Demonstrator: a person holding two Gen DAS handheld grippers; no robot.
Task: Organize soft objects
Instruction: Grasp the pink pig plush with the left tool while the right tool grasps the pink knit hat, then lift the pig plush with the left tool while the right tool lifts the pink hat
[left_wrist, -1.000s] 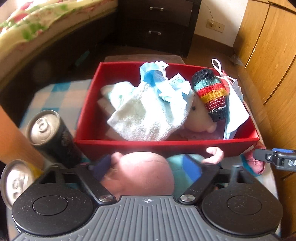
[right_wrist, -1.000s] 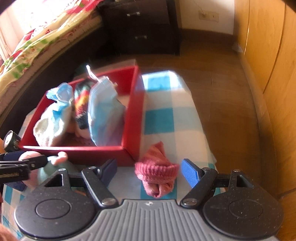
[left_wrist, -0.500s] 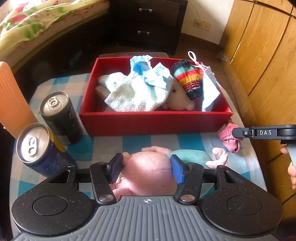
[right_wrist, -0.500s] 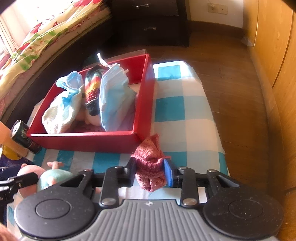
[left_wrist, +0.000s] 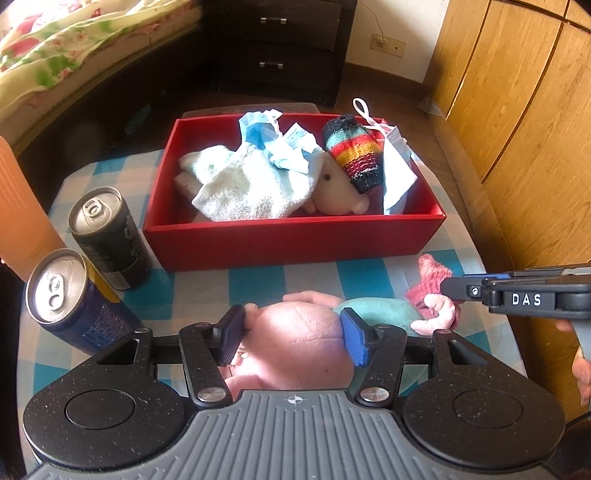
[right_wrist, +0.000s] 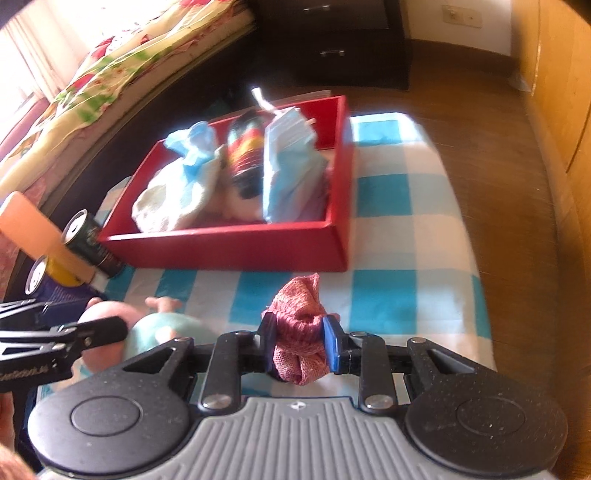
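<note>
Doll first: your left tool (left_wrist: 291, 338) has its pads pressed against the bald pink head of the soft baby doll in a teal outfit (left_wrist: 295, 343), which lies on the blue-and-white checked tabletop (right_wrist: 402, 258) just in front of you. The round head looks smooth and squashy, so I judge it could squirt out of the pads as you lift, and the limp body and arms hanging below may catch the near wall of the box. Your right tool (right_wrist: 300, 347) is closed narrow on the bunched dusty-pink knitted piece (right_wrist: 301, 332), held at its folded middle with a loose tip sticking up; that loose weave could snag on a pad or unroll and drag.

Left of the doll, the blue drink can (left_wrist: 61, 295) and the dark drink can (left_wrist: 107, 236) stand upright and close together, near the box's left corner. A wide swing with the doll could tip them.

Beyond, the red rectangular cardboard box (left_wrist: 291, 242) already holds a pale terry cloth (left_wrist: 251, 188), a rainbow-striped knitted sock (left_wrist: 352, 157) over a cream plush toy (left_wrist: 338, 194), and light blue face masks (left_wrist: 397, 170) leaning on its right wall. It looks crowded, so the free room is mostly on top of the pile, and anything dropped there may roll back over the rim.
</note>
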